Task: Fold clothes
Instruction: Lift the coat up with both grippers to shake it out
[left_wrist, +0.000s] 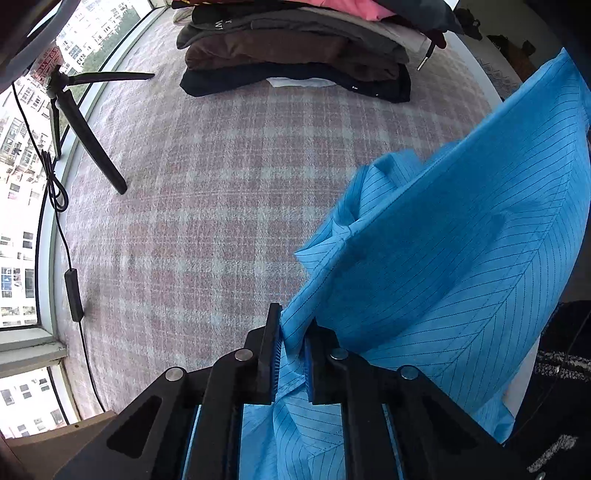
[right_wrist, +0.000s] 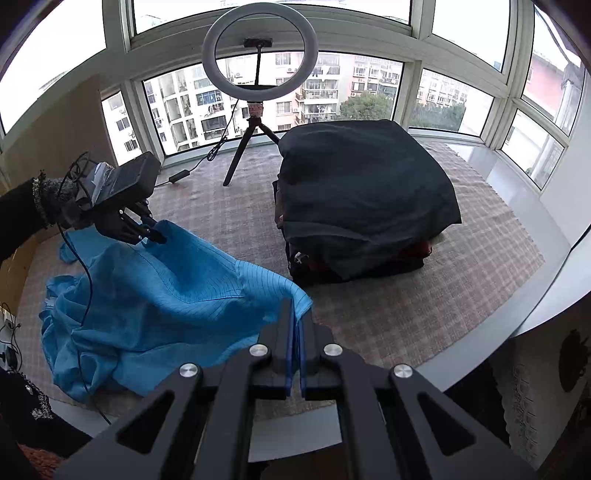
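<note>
- Bright blue pinstriped thin woven garment (right_wrist: 155, 295) lies crumpled on the near-left part of the pink-grey plaid woven cloth (right_wrist: 424, 295) covering the worktop; its upper edge is lifted and stretched between the two tools.
- Left hand-held gripper (left_wrist: 291, 354): black fingers with blue ribbed pads clamped on a bunched fold of the blue fabric; in the right wrist view it (right_wrist: 157, 236) pinches the garment's far-left edge, held by a hand in a dark fuzzy sleeve (right_wrist: 22, 218).
- Right hand-held gripper (right_wrist: 295, 354): jaws pressed tight together on the garment's near-right corner, fabric edge poking out at the tips.
- Stack of folded clothes (left_wrist: 295, 59) far on the cloth: black, brown, grey layers, pink on top, a white piece tucked under the brown one; in the right wrist view the stack is draped by a dark navy soft garment (right_wrist: 365, 192).
- White ring light on a black tripod (right_wrist: 258, 70) stands far centre by the windows, its cable (right_wrist: 218, 147) trailing left on the cloth.
- No containers in view.
</note>
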